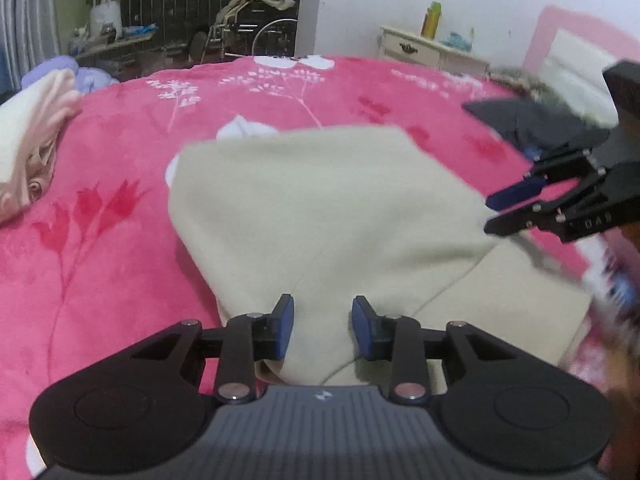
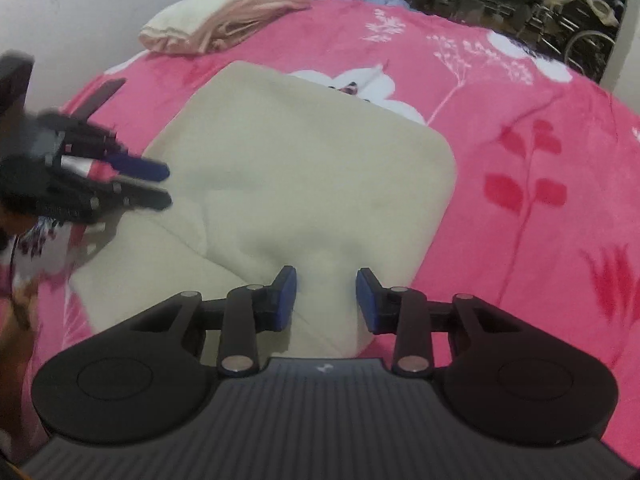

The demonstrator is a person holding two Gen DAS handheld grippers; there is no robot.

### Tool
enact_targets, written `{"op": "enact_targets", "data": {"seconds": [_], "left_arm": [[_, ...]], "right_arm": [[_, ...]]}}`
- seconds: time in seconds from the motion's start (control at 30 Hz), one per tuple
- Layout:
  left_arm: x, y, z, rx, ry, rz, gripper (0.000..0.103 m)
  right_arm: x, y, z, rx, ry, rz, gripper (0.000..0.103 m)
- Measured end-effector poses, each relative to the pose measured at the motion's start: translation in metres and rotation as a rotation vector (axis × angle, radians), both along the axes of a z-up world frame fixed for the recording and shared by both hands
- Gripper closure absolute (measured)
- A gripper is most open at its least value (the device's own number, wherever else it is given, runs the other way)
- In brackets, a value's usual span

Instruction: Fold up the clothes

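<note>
A cream fleece garment (image 1: 320,208) lies partly folded on the pink flowered bedspread (image 1: 120,240). In the left wrist view my left gripper (image 1: 322,326) sits at its near edge, the blue pads narrowly apart with a bunched fold filling the gap. In the right wrist view my right gripper (image 2: 326,298) holds the near edge of the same garment (image 2: 312,168) the same way. Each gripper shows in the other's view, blurred, at the garment's side: the right gripper (image 1: 490,214) and the left gripper (image 2: 168,186).
A folded cream and pink blanket (image 1: 36,120) (image 2: 224,12) and a lavender quilt (image 1: 68,68) lie at the bed's far side. A dark garment (image 1: 532,120) rests near the pillow. A white nightstand (image 1: 420,48) stands past the bed. A patterned sleeve (image 2: 36,248) shows behind the left gripper.
</note>
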State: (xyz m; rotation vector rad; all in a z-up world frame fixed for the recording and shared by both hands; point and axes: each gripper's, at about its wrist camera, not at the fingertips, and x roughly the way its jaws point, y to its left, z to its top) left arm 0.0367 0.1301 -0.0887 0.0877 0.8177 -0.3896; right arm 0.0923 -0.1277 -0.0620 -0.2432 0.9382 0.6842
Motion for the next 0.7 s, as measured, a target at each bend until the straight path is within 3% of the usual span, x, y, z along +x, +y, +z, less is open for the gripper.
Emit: {"op": "enact_targets", "data": {"seconds": [0.07,0.2,0.27,0.33,0.4,0.5,0.6,0.7], "left_arm": [[-0.004,0.001,0.01,-0.006,0.001,0.017,0.072],[-0.025,-0.002,0.026,-0.008,-0.022,-0.048,0.071],[-0.035,-0.007,0.025,0.012,-0.019,-0.1,0.067],[-0.039,-0.016,0.008,0.061,-0.035,-0.125,0.067],[-0.035,-0.016,0.0,0.039,-0.022,-0.099,0.067],[-0.034,-0.012,0.015,0.0,0.009,-0.072,0.069],[-0.046,-0.011,0.024,0.011,0.011,-0.121,0.068],[-0.051,-0.018,0.006,0.068,0.036,-0.152,0.068]], "right_arm": [[0.004,-0.003,0.015,0.015,0.03,-0.037,0.071],[-0.034,0.0,0.042,0.003,0.001,0.066,0.072],[-0.055,0.009,0.026,-0.055,0.022,0.116,0.072],[-0.067,0.019,0.004,-0.104,-0.037,0.126,0.07],[-0.069,0.023,0.002,-0.121,-0.059,0.125,0.071],[-0.069,0.02,0.025,-0.12,-0.029,0.099,0.075],[-0.079,0.014,0.034,-0.078,0.042,0.137,0.075],[-0.085,0.019,-0.002,-0.112,0.104,0.132,0.075]]}}
